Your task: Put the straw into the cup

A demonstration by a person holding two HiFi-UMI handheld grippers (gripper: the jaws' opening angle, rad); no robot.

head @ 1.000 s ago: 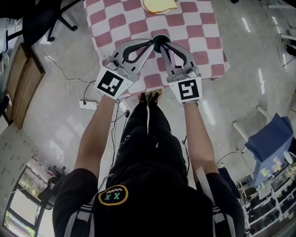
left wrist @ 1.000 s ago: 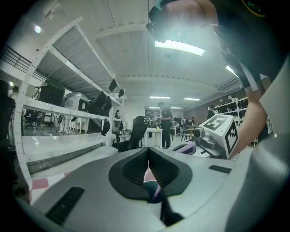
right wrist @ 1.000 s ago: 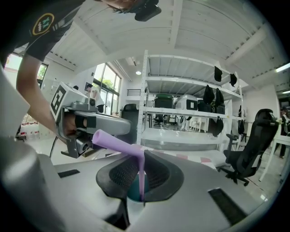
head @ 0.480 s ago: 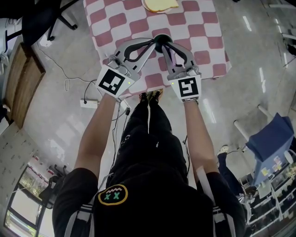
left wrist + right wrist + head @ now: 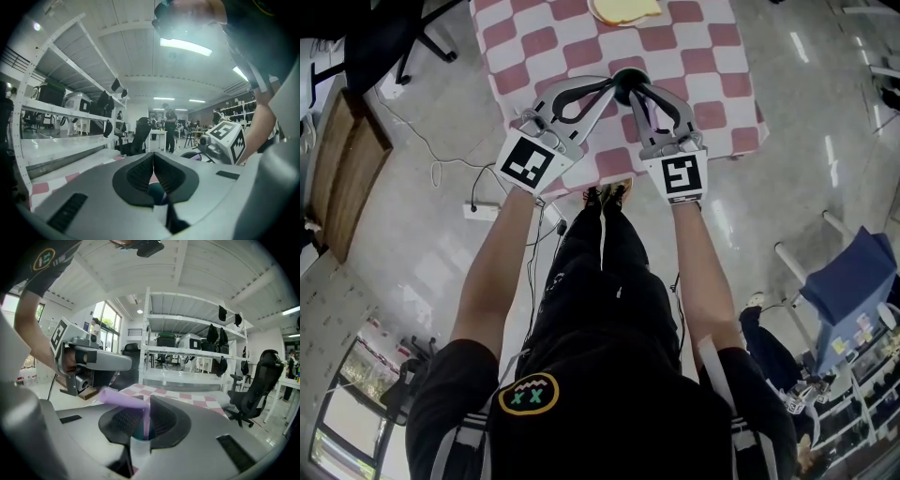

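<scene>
My right gripper (image 5: 146,401) has its jaws a little apart, having just been opening. The purple straw (image 5: 146,420) stands upright between the pads, which sit just beside it rather than pinching it. Its bent top leans off to the left, and its lower end goes down into the dark teal cup (image 5: 139,433).

My left gripper (image 5: 153,158) comes in level from the other side, jaws drawn nearly together at the tips and closed on the cup's rim.

In the head view both grippers meet at the cup, which stands near the close edge of the table (image 5: 703,56) with its red-and-white checked cloth. A pale yellow thing (image 5: 623,9) lies at the table's far edge. Beyond stand a white shelf rack (image 5: 187,357) and a black office chair (image 5: 258,380).
</scene>
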